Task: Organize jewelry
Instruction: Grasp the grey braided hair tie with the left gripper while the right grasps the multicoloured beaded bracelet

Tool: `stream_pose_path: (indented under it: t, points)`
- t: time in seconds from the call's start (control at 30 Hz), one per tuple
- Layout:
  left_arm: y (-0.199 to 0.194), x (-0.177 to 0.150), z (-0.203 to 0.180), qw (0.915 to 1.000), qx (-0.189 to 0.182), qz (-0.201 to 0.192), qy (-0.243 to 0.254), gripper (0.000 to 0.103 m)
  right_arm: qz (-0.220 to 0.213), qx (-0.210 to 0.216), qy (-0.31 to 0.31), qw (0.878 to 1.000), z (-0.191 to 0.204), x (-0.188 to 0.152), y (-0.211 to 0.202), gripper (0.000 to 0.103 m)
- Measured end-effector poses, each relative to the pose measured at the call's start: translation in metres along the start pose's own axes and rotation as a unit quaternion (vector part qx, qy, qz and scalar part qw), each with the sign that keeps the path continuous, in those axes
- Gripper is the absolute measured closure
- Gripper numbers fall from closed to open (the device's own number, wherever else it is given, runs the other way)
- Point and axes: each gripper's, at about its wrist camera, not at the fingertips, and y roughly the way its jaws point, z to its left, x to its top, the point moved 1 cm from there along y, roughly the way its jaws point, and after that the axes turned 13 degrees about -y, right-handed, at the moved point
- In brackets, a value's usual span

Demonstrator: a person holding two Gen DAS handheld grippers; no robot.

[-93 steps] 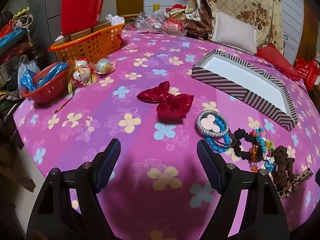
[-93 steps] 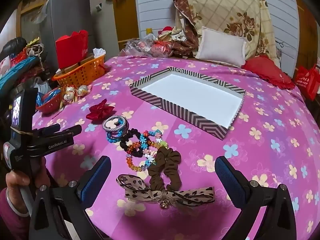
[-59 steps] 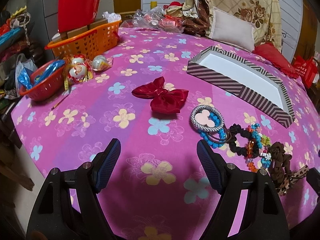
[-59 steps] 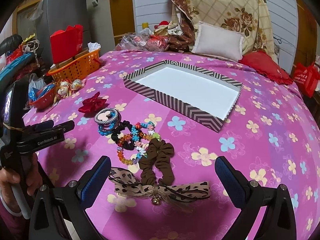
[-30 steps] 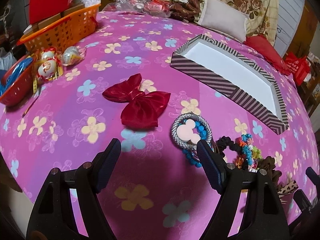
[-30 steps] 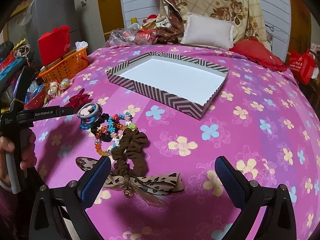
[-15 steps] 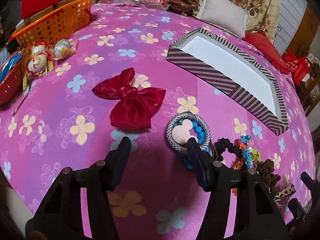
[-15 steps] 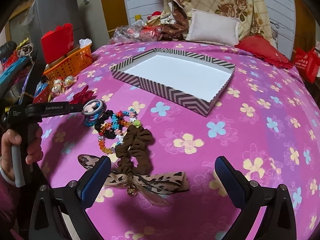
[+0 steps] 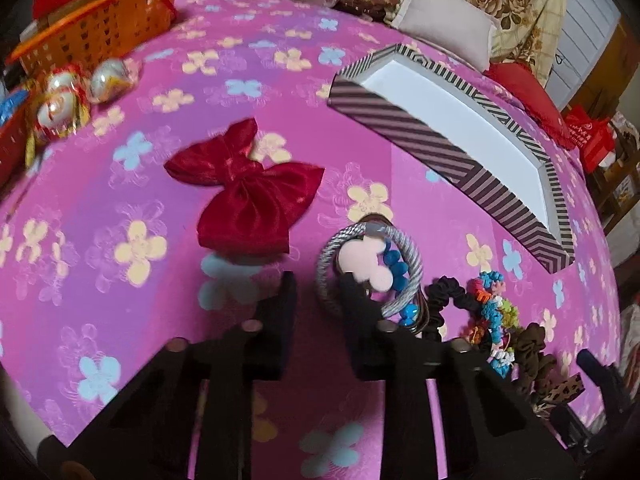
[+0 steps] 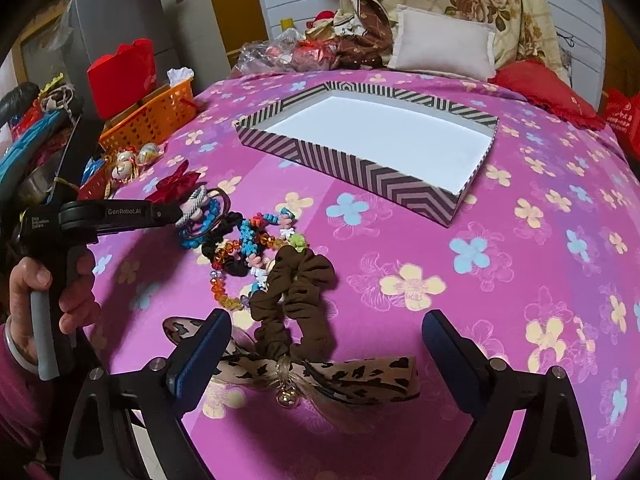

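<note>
On the pink flowered cloth lies a pile of hair pieces. My left gripper (image 9: 318,286) is half closed, its right finger inside the silver ring hair tie with a pink mouse charm (image 9: 366,262), its left finger outside the ring's near edge. It also shows in the right wrist view (image 10: 180,210) at that ring (image 10: 196,200). A red bow (image 9: 248,192) lies just left. My right gripper (image 10: 324,344) is open and empty above a brown scrunchie (image 10: 298,280) and a leopard bow (image 10: 320,376). A striped empty box (image 10: 360,172) stands beyond.
Beaded bracelets and a black scrunchie (image 10: 244,244) lie between the ring and the brown scrunchie. An orange basket (image 9: 92,32) and wrapped ornaments (image 9: 76,92) sit at the far left. Pillows (image 10: 444,44) and bags line the back edge.
My left gripper has moved forward and right to the silver ring and its jaws have narrowed around the ring's near edge. My right gripper has stayed open over the scrunchie.
</note>
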Motion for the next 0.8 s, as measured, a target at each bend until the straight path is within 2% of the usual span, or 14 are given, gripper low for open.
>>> stream_pose_path:
  t: [0.07,0.17,0.37,0.57,0.73,0.8]
  points:
    - [0.001,0.000,0.001,1.0000,0.000,-0.001,-0.001,0.094,0.002,0.001,0.002,1.000,-0.001,-0.001,0.001,0.007]
    - [0.002,-0.002,0.004,1.0000,0.002,-0.001,-0.005,0.098,0.004,0.001,0.001,1.000,-0.001,-0.001,0.002,0.007]
    - [-0.010,-0.004,0.016,0.9997,-0.011,0.002,-0.021,0.100,0.004,0.003,-0.007,1.000,0.003,0.000,0.003,0.007]
    - [-0.024,-0.010,0.028,0.9998,0.000,-0.006,-0.020,0.101,-0.010,0.002,-0.004,1.000,0.003,0.006,-0.003,0.007]
    - [-0.033,-0.012,0.037,0.9997,0.018,-0.012,-0.015,0.101,-0.020,0.013,-0.025,0.999,0.016,0.026,-0.002,0.008]
    - [-0.032,-0.014,0.037,0.9995,0.026,-0.012,-0.011,0.101,-0.021,0.016,-0.038,0.999,0.024,0.034,0.002,0.018]
